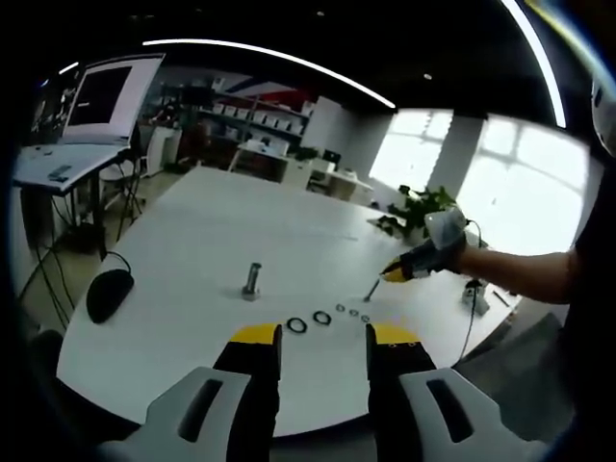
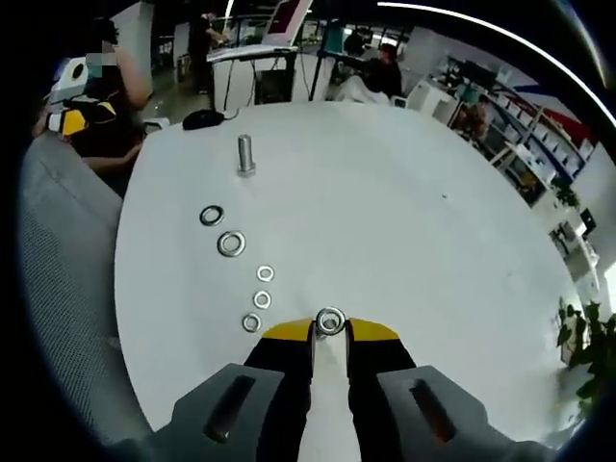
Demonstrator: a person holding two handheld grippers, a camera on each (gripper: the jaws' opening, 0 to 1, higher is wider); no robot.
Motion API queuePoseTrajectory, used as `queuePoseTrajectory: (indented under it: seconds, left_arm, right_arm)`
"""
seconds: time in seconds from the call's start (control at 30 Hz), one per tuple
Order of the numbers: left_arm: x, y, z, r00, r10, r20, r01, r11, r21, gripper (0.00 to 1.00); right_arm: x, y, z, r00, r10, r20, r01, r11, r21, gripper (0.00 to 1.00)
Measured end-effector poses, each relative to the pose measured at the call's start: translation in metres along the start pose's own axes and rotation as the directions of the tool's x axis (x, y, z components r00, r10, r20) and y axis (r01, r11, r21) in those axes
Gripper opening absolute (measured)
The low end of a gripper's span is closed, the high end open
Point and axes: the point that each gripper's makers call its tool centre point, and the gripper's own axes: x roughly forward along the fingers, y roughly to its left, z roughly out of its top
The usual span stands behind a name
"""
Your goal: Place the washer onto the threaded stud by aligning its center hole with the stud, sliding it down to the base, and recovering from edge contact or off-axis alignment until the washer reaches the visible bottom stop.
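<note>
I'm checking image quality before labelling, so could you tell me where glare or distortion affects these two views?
Left gripper view: windows blow out white, table edge bows. Right gripper view: evenly lit, washer at the right gripper sharp, stud clear, edges curved.

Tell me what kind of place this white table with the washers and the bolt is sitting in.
Probably an open-plan workshop or lab office. Behind the round white table stand storage shelves stocked with bins, a monitor sits on a side desk, and a computer mouse lies on the table. Large bright windows and a potted plant suit an office.

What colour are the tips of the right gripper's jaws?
Yellow tips on black jaws of the right gripper, clearest in the right gripper view.
</note>
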Motion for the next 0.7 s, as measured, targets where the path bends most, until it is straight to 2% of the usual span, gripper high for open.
queuePoseTrajectory:
  seconds: [0.7]
  left_arm:
    - [0.000,0.002,-0.001,1.000,0.004,-0.003,-0.004,1.000,-0.003,0.33]
  right_arm:
    - [0.021,0.001,-0.014,0.998,0.028,-0.052,-0.027,1.000,0.009,0.13]
